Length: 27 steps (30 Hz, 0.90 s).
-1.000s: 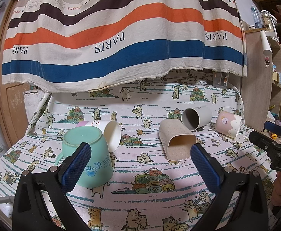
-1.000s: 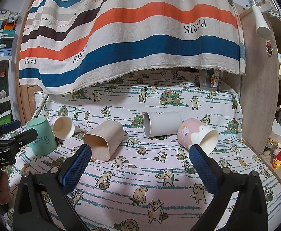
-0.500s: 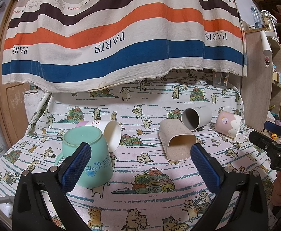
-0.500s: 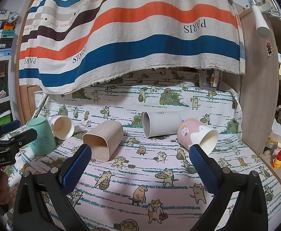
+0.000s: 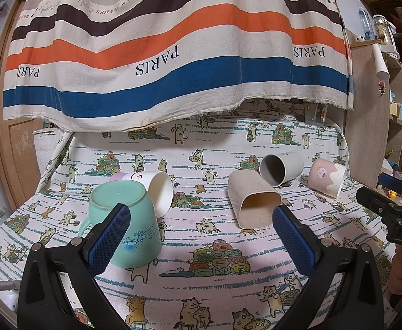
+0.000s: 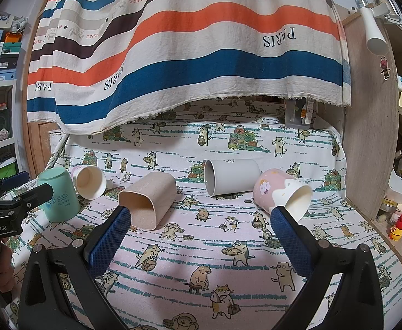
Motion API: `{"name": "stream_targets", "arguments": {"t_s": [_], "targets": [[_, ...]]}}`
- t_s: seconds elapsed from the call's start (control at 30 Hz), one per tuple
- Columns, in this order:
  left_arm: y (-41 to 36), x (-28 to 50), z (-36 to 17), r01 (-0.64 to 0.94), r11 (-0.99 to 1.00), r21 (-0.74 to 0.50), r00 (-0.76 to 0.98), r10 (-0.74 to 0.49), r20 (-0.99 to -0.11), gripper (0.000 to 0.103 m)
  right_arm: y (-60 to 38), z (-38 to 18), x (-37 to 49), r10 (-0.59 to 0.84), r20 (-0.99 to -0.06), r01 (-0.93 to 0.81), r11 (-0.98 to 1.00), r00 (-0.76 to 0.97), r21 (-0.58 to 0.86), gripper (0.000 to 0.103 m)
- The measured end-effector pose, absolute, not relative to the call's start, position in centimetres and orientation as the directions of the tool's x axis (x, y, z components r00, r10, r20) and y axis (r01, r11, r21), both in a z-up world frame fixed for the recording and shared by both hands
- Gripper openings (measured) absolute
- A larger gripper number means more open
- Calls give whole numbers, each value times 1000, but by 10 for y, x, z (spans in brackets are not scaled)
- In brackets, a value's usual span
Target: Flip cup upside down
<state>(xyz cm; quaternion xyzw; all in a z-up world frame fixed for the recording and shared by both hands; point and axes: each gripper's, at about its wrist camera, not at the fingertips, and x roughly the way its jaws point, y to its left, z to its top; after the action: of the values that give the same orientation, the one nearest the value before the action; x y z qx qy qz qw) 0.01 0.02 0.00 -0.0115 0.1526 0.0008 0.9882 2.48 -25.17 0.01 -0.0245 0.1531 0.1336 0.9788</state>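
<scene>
A mint green mug stands upside down on the cat-print cloth, just behind my left gripper's left finger; it also shows in the right wrist view. Lying on their sides are a white-and-pink cup, a beige square cup, a grey cup and a pink cup. My left gripper is open and empty. My right gripper is open and empty, with the beige cup, grey cup and pink cup ahead of it.
A striped cloth hangs over the back of the table. A wooden cabinet side stands at the right edge, with small items beside it. Shelves with boxes are at the far left.
</scene>
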Motion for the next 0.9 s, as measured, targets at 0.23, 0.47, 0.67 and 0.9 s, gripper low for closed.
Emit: {"name": "stream_targets", "arguments": {"t_s": [0.23, 0.47, 0.67, 0.9], "targets": [[0, 0, 0, -5, 1000, -23, 953, -2, -302, 103, -252, 0, 25, 254, -307, -269, 963, 917, -7, 102], [0, -2, -1, 1, 999, -33, 955, -11, -298, 103, -251, 0, 25, 253, -306, -268, 963, 918, -7, 102], [-1, -4, 0, 3, 1000, -16, 954, -8, -301, 103, -252, 0, 25, 253, -306, -268, 963, 918, -8, 102], [-2, -3, 0, 2, 1000, -22, 953, -8, -302, 103, -251, 0, 25, 252, -307, -268, 963, 918, -8, 102]]}}
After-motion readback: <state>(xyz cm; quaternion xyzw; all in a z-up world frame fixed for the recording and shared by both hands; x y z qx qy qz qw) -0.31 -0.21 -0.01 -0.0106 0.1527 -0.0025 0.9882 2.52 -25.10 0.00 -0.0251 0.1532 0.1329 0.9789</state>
